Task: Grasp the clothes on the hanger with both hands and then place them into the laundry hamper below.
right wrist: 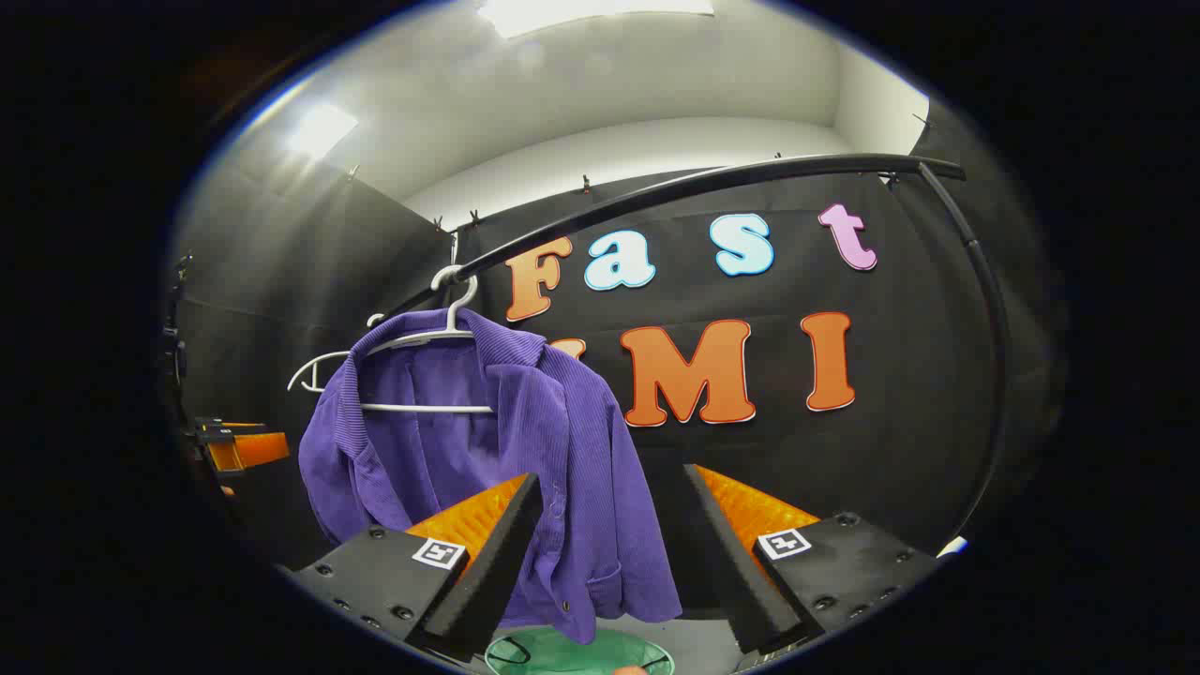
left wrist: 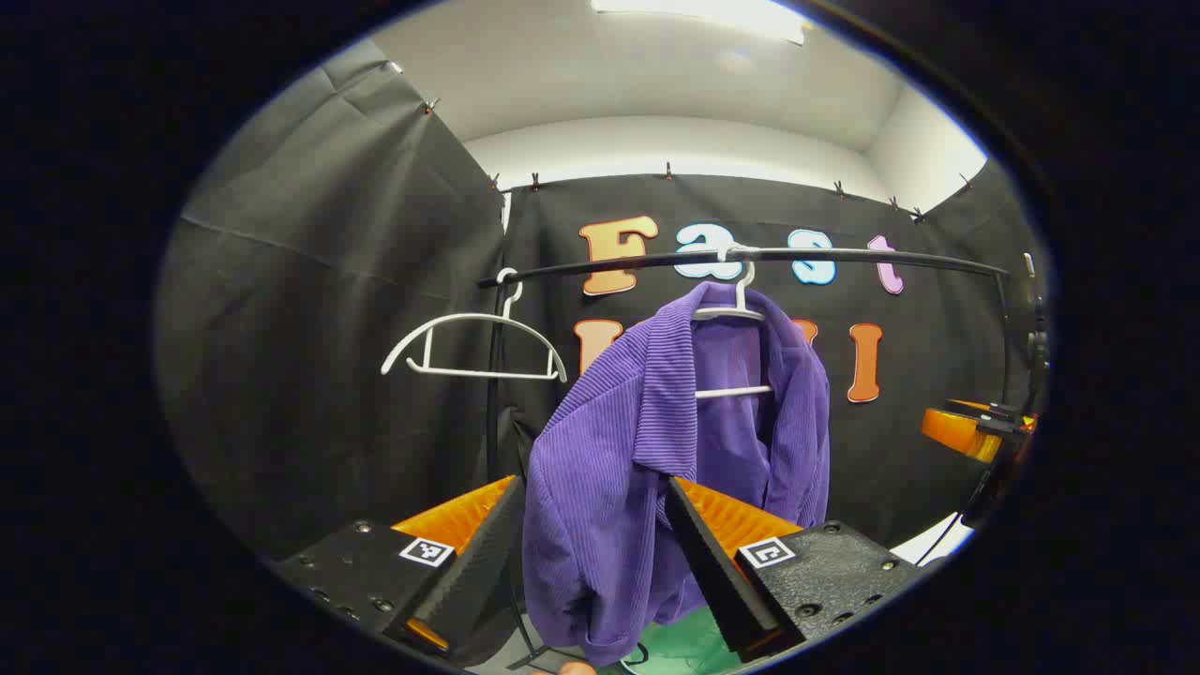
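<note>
Both the left gripper (left wrist: 592, 544) and right gripper (right wrist: 607, 553) gape wide around the hanging purple shirt (left wrist: 647, 450), seemingly not yet pinching it.

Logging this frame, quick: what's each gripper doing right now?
Left gripper: open, fingers either side of the purple shirt, not gripping.
Right gripper: open, holding nothing, shirt edge between its fingers.

Purple shirt (left wrist: 609, 469) hangs between left gripper (left wrist: 595, 525) fingers, rail (left wrist: 750, 258) overhead.

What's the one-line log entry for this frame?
phase: approach | left gripper: open | right gripper: open | purple corduroy shirt: on white hanger | green hamper: below
</note>
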`<state>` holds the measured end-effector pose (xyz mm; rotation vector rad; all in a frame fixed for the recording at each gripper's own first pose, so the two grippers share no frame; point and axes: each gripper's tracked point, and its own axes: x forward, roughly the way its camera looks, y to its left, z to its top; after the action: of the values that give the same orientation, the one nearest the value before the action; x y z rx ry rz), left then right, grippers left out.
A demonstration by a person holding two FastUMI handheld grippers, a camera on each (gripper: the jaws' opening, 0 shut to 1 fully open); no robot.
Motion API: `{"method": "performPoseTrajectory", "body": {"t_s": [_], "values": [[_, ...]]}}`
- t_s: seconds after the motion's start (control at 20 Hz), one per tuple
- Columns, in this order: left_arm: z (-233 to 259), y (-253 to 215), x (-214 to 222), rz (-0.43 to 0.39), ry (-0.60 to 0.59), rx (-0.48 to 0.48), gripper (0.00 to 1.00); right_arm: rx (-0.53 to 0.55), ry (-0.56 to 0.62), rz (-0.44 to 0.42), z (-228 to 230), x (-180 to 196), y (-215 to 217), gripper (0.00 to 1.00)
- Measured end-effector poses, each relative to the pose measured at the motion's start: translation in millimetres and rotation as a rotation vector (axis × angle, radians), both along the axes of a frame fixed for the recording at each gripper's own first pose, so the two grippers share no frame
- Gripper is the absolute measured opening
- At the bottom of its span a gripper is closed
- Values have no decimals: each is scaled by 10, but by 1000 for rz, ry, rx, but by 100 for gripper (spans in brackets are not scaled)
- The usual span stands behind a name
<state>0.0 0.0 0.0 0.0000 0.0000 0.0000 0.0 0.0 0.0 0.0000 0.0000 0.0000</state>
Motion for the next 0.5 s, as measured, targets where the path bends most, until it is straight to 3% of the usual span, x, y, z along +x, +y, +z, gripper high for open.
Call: {"method": "performPoseTrajectory", "body": {"t_s": [0.3, 0.5], "values": [[76, -108, -131, 4, -15, 39, 92, 14, 8, -5, -44, -14, -17, 89], [136, -149, -219, 4, -30, 49, 95, 21, 10, -3, -55, -14, -33, 89]]}}
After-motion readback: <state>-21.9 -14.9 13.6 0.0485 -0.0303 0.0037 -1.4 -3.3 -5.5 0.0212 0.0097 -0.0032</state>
